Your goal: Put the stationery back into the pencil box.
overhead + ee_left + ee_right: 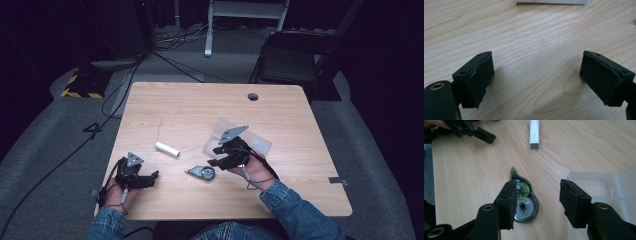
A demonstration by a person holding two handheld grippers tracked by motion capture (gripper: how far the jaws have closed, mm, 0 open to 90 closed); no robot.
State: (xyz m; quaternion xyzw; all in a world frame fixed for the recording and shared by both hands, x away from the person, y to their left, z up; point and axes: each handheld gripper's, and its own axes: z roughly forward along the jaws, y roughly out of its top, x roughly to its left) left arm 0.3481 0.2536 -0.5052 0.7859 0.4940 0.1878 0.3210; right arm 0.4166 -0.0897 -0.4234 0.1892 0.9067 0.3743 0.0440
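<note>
While left tongs [150, 178] rest low, wide, empty, right tongs [536, 202] hover parted above correction tape [524, 203].

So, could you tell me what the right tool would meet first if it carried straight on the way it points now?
Probably the correction tape roller: it lies on the table just ahead of the right tool, partly behind one open jaw. Beyond it comes the white stick. Depth is hard to judge, so the tool might pass above the roller.

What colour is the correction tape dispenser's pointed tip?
Green, clearest in the right gripper view: correction tape dispenser.
</note>
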